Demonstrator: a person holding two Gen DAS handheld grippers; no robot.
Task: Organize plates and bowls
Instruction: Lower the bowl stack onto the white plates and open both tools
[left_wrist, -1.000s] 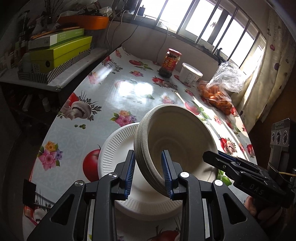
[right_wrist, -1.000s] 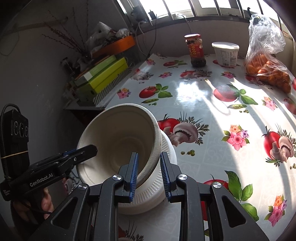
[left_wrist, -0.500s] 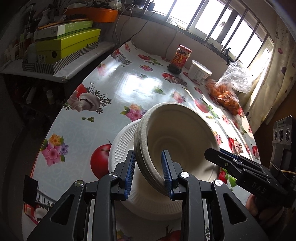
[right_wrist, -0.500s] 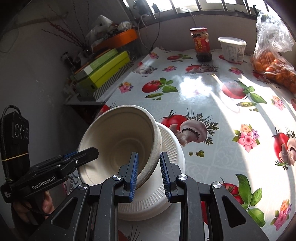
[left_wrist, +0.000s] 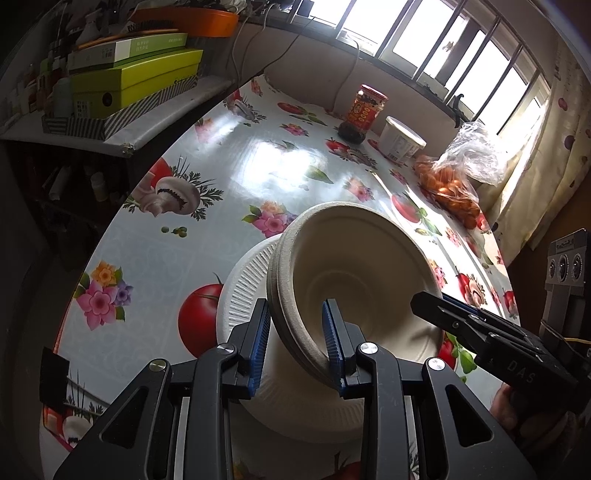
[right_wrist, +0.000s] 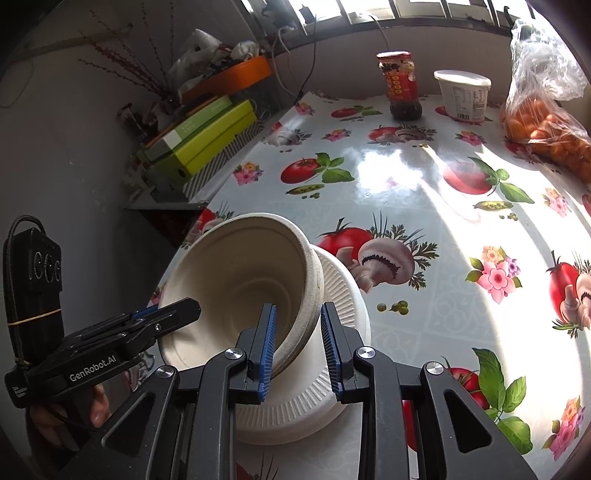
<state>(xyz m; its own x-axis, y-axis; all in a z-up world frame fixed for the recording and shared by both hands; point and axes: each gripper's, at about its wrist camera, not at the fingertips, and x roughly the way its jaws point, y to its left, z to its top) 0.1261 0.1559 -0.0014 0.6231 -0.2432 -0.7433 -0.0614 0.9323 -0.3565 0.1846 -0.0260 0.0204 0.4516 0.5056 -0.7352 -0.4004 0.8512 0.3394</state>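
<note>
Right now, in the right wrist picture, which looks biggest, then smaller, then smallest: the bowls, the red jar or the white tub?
1. Stack of bowls: biggest by far, though it sits nearest the camera.
2. Red jar and white tub: about alike, both far back by the window. The jar looks taller, the tub wider, so I won't rank them.

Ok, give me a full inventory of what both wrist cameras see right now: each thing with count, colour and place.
bowls: nested stack, count unclear, beige, tilted, rims held on both sides
plates: white ribbed stack under the bowls
sauce jar: one, red label, far edge of the table
tub: one, white, beside the jar
bag of oranges: one, clear plastic, far right
boxes: several, yellow-green, side shelf
tray: one, orange, above the boxes
tablecloth: white, tomato and mushroom print
left gripper: shut on the bowls' rim
right gripper: shut on the opposite rim
hand: holds the left gripper
</note>
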